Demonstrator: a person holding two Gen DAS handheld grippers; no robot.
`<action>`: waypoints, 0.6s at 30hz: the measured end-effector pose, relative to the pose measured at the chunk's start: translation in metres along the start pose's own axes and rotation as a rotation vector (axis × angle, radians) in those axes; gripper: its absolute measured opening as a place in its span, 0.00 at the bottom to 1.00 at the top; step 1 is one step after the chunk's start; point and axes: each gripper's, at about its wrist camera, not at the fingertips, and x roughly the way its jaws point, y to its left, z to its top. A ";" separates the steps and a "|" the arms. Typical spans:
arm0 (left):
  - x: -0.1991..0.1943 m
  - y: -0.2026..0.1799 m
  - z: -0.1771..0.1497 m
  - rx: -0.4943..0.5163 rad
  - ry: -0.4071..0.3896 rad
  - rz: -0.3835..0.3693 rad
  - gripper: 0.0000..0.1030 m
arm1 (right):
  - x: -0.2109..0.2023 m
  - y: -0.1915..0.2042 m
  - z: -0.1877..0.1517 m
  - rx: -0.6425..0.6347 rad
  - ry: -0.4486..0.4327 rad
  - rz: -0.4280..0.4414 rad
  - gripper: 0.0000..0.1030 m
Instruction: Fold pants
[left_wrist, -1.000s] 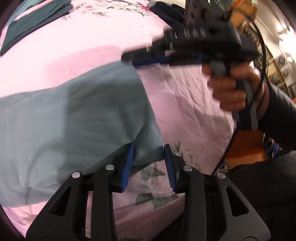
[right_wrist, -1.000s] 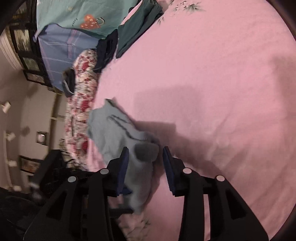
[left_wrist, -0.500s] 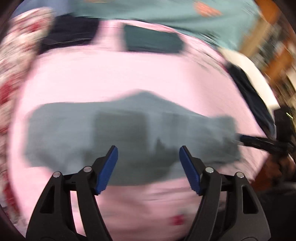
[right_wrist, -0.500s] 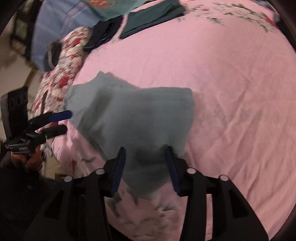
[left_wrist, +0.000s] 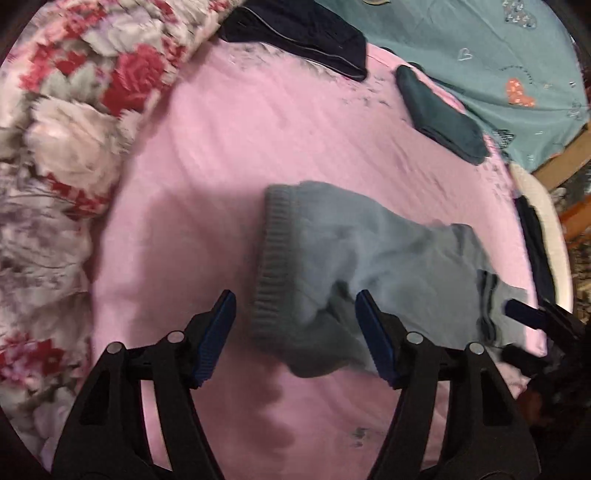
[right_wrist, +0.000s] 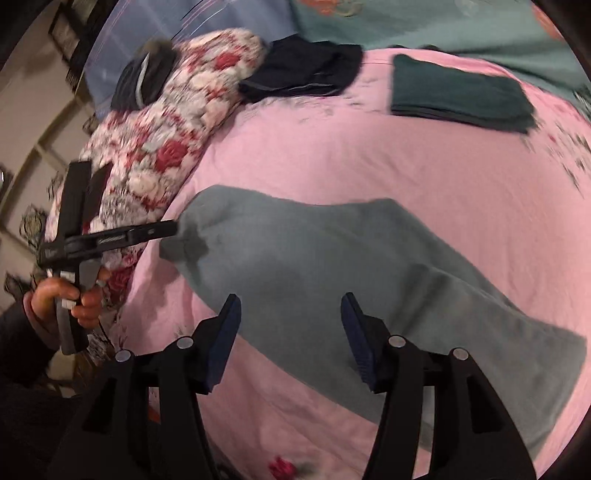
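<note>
On the pink bedsheet (right_wrist: 332, 155), a floral quilt (right_wrist: 166, 122) bunches along the left edge. The left gripper (left_wrist: 295, 332) hovers over the ribbed waistband of the grey-blue pants (left_wrist: 369, 258) — jaws apart, closing, pads clear of the cloth. The pants lie flat mid-bed. The right gripper (right_wrist: 291, 332) hovers above them, jaws opening, holding nothing. 2 folded garments — navy (right_wrist: 306, 74), dark green (right_wrist: 458, 96) — sit near the far edge.

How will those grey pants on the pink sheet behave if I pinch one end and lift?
The grey pants will probably sag and drape, since they already lie rumpled and creased. The ribbed waistband looks thicker, so it may hold shape slightly better. The soft knit seems unlikely to slip from the pads.
</note>
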 end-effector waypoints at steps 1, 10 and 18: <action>0.005 -0.001 0.001 -0.001 0.011 -0.044 0.57 | 0.006 0.010 0.001 -0.048 0.002 -0.009 0.55; 0.016 0.009 0.011 0.010 0.052 -0.075 0.35 | 0.069 0.101 0.007 -0.403 0.058 -0.070 0.55; 0.031 -0.007 0.017 0.070 0.115 -0.050 0.52 | 0.082 0.101 0.005 -0.351 0.110 -0.176 0.55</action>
